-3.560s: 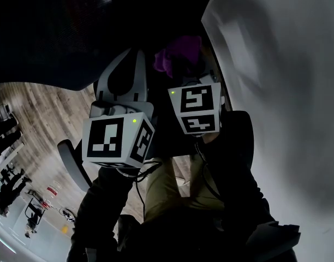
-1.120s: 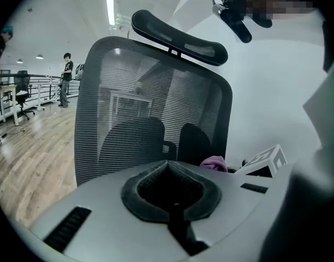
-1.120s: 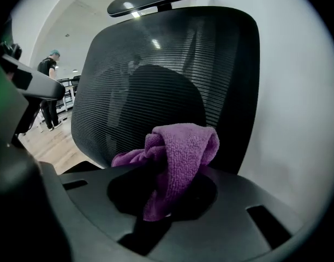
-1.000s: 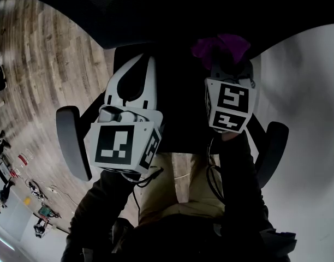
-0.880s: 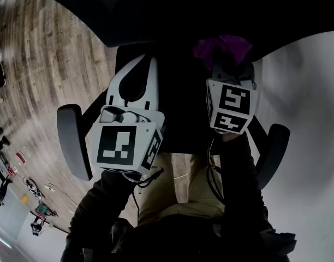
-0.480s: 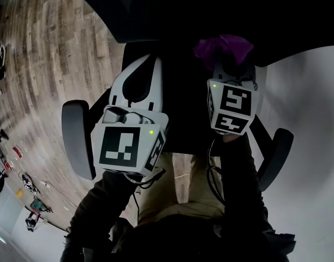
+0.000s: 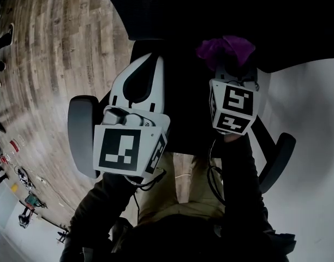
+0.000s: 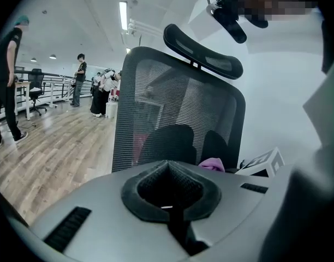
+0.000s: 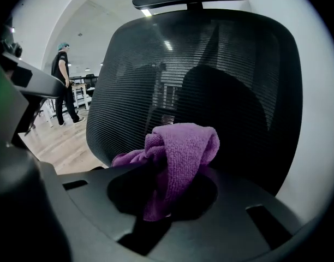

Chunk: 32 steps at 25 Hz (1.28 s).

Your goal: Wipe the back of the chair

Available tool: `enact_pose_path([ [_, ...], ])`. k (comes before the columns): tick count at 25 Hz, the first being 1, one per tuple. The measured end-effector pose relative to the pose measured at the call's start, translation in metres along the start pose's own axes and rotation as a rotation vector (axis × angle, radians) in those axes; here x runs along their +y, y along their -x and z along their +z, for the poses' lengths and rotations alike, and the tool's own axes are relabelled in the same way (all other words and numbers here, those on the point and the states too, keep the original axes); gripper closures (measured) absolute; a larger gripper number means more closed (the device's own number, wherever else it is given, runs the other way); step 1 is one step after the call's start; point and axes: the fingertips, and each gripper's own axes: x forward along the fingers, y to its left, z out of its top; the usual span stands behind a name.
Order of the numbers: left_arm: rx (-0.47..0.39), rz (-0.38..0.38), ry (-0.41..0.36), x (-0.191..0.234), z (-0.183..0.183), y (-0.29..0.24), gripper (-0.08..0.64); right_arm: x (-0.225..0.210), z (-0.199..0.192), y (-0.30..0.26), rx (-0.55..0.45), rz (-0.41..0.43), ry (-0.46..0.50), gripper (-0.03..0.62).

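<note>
A wooden floor [image 7: 52,59] spreads to the left and a white wall [image 7: 311,146] rises on the right. Between them stands the black mesh chair [image 9: 210,75], upright, the long axis of its back running top to bottom. Its curved headrest [image 8: 202,51] lies crosswise on top, and the mesh faces both tools. Two padded armrests [image 7: 82,130] flank the person's arms in the head view.

The left tool [image 8: 168,192] points at the lower back, its jaws pressed together with nothing between them. The right tool [image 9: 161,195] points at the same mesh, pinching a purple cloth [image 9: 178,152] — bunched, its folded top standing above the jaws, close before the mesh. Whether it touches the mesh cannot be told. Far off at the left, people [image 8: 79,81] stand on the floor.
</note>
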Motion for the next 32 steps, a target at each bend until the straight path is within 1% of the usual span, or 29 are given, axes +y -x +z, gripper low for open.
enact_pose_path([
  [5, -0.016, 0.006, 0.004, 0.008, 0.009, 0.005, 0.552, 0.015, 0.006, -0.005, 0.002, 0.023, 0.012, 0.525],
  [11, -0.023, 0.031, 0.011, 0.021, 0.014, 0.015, 0.552, 0.031, 0.013, -0.011, 0.002, 0.047, 0.022, 0.526],
  [19, -0.032, 0.053, 0.027, 0.039, 0.010, 0.033, 0.552, 0.049, 0.016, -0.014, -0.004, 0.053, 0.037, 0.525],
  [24, -0.035, 0.059, 0.036, 0.044, 0.009, 0.038, 0.552, 0.051, 0.015, -0.015, 0.000, 0.049, 0.036, 0.526],
  [28, -0.040, 0.068, 0.036, 0.046, 0.009, 0.039, 0.552, 0.064, 0.018, -0.017, -0.012, 0.086, 0.056, 0.526],
  [32, -0.045, 0.083, 0.043, 0.057, 0.011, 0.046, 0.552, 0.084, 0.027, -0.022, -0.019, 0.114, 0.072, 0.526],
])
